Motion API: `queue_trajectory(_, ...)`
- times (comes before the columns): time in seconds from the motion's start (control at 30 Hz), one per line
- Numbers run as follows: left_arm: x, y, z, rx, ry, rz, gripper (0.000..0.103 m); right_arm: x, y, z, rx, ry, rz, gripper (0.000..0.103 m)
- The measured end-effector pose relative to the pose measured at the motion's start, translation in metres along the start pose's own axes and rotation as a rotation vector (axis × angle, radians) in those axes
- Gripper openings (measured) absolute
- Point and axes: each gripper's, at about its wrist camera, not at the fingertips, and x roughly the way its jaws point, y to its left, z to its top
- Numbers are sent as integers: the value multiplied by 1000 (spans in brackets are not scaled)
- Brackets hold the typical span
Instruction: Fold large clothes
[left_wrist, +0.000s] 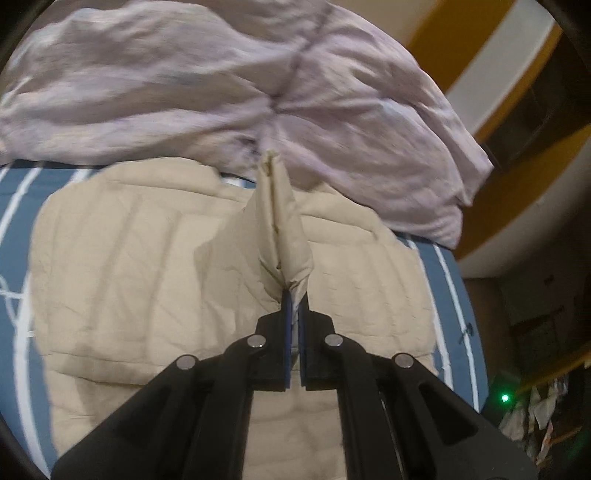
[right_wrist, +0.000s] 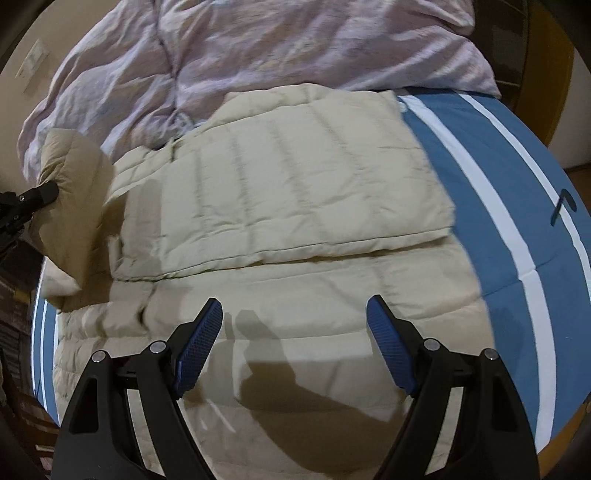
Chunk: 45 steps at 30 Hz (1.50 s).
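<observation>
A beige quilted puffer jacket (right_wrist: 288, 206) lies spread on a blue bed cover, with one part folded over the body. My left gripper (left_wrist: 294, 295) is shut on a raised fold of the jacket (left_wrist: 280, 221), lifting it above the rest. In the right wrist view the left gripper (right_wrist: 50, 192) shows at the far left, pinching the jacket's lifted corner. My right gripper (right_wrist: 295, 314) is open and empty, hovering above the near part of the jacket, its shadow falling on the fabric.
A crumpled pale lilac duvet (right_wrist: 258, 48) lies at the far side, touching the jacket's far edge; it also shows in the left wrist view (left_wrist: 221, 81). The blue bed cover with white stripes (right_wrist: 498, 177) extends right. The bed edge and dark floor lie to the right (left_wrist: 535, 332).
</observation>
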Motion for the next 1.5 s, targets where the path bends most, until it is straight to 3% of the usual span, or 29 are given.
queue_trajectory(0.33, 41, -37, -9, 36, 107, -74, 4, 4, -20, 7, 36, -3, -10, 82)
queue_trajectory(0.43, 44, -37, -11, 35, 127, -88, 10, 5, -19, 12, 35, -5, -8, 82)
queue_trajectory(0.5, 43, -37, -12, 35, 132, -93, 30, 6, -18, 15, 35, -8, -2, 82)
queue_trajectory(0.53, 41, -36, -12, 37, 128, -89, 35, 5, -16, 17, 35, -11, 2, 82)
queue_trajectory(0.57, 37, -35, -12, 43, 118, -82, 41, 5, -14, 19, 34, -16, 9, 82)
queue_trajectory(0.67, 31, -31, -10, 57, 99, -63, 44, 2, -9, 25, 33, -30, 32, 82)
queue_trajectory(0.83, 23, -11, -6, 62, 73, 24, 44, -1, 11, 40, 26, -32, 142, 78)
queue_trajectory(1.07, 18, 25, -7, 30, 69, 121, 44, 19, 44, 54, 56, 36, 306, 68)
queue_trajectory(1.27, 16, 49, -12, -2, 75, 177, 46, 42, 64, 51, 50, 117, 313, 66)
queue_trajectory(1.37, 15, 62, -15, -10, 77, 223, 47, 49, 69, 49, 55, 131, 315, 56)
queue_trajectory(1.43, 14, 69, -17, -19, 79, 242, 47, 51, 72, 48, 42, 133, 315, 34)
queue_trajectory(1.5, 13, 78, -17, -31, 79, 267, 47, 54, 78, 46, 19, 136, 300, 18)
